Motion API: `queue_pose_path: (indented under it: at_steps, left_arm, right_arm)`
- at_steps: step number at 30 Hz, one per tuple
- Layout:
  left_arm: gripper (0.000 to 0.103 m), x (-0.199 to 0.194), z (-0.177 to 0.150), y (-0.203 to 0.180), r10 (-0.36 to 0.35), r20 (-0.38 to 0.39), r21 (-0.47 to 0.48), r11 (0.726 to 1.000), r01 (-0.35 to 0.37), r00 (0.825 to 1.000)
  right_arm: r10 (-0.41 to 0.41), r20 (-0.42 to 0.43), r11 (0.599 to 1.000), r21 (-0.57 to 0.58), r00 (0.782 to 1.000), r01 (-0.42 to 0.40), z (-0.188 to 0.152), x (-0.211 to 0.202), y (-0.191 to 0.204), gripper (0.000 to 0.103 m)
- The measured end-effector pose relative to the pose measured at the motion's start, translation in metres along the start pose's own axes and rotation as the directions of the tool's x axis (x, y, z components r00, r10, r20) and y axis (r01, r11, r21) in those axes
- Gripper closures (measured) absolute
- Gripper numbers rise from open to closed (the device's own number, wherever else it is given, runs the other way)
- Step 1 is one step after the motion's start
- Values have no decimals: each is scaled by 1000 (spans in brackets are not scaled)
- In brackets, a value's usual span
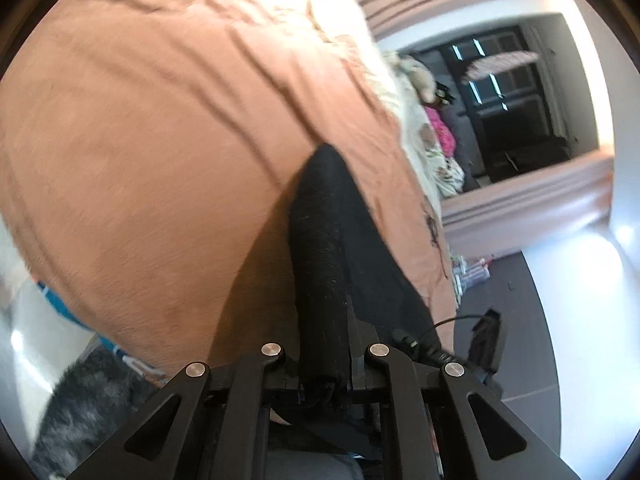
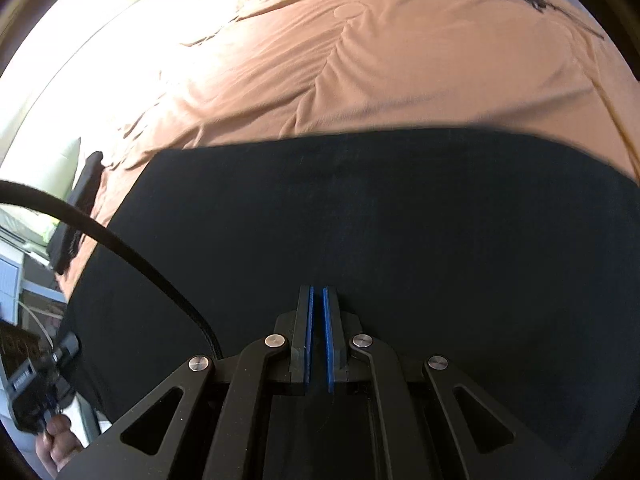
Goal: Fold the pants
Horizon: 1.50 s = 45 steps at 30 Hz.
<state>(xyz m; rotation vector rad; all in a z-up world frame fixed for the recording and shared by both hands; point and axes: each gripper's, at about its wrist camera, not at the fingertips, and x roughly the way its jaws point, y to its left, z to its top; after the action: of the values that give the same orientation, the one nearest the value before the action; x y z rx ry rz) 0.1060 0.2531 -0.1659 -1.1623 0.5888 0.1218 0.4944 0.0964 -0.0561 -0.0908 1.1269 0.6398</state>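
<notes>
The black fabric pants (image 2: pixel 360 232) lie spread over a wide bed covered by a terracotta-orange quilted bedspread (image 2: pixel 380 60), their dark cloth filling the lower half of the right wrist view and ending in a fairly straight edge against the orange cover. In the left wrist view a bunched fold of the same pants (image 1: pixel 320 264) runs up from between the fingers of the left tool (image 1: pixel 324 376), which is clamped on that fold so the cloth stands in a narrow ridge above the bedspread (image 1: pixel 160 140). The right tool (image 2: pixel 316 344) hovers over the flat part of the pants with its blue-lined pads (image 2: pixel 307 336) drawn almost together, only a thin slit between them, and no cloth visibly caught in that slit. A black cable (image 2: pixel 120 248) arcs across the left side of the right wrist view toward a black handheld device gripped by a hand (image 2: pixel 56 440) at the lower left edge. A dark flat object (image 2: pixel 76 208) lies at the left edge of the bed. Beyond the bed, in the left wrist view, cream floral bedding (image 1: pixel 420 120) is heaped at the far side, near a bright pink cloth (image 1: pixel 440 132) and a dark doorway (image 1: pixel 512 112).
</notes>
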Motion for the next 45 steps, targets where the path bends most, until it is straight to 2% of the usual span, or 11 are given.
queue_pose_path:
  at_steps: [5,8,16,24,30,33,39,45]
  left_arm:
    - [90,-4,3,-34,-28,2,70,997,27,1000]
    - [90,-4,2,-57,-42,1,120,992,41,999]
    - [90,3,-11,-118,-71,-15,247,966,72,997]
    - [90,16,-18,-154,-90,-50,319,942,101,995]
    - [90,31,-25,-184,-103,-93,371,920,130,990]
    - [90,42,-28,-198,-112,-126,397,905,154,986]
    - [90,68,-51,-230,-108,-216,463,863,199,970]
    - [90,95,-78,-253,-110,-298,493,833,252,948]
  right_arm:
    - [69,-25,998,5,997,-68,-34,-13,4,101]
    - [66,-21,998,4,998,-66,-53,-22,8,101]
    - [128,-37,992,6,991,-128,-101,-43,0,101]
    - [120,111,989,74,987,-129,-127,-105,-37,101]
    - [98,223,980,148,970,-133,-149,-150,-76,101]
    - [84,289,974,177,954,-139,-171,-176,-87,101]
    - [46,377,958,246,925,-149,-203,-210,-111,101]
    - [-3,403,934,327,915,-141,-232,-229,-130,101]
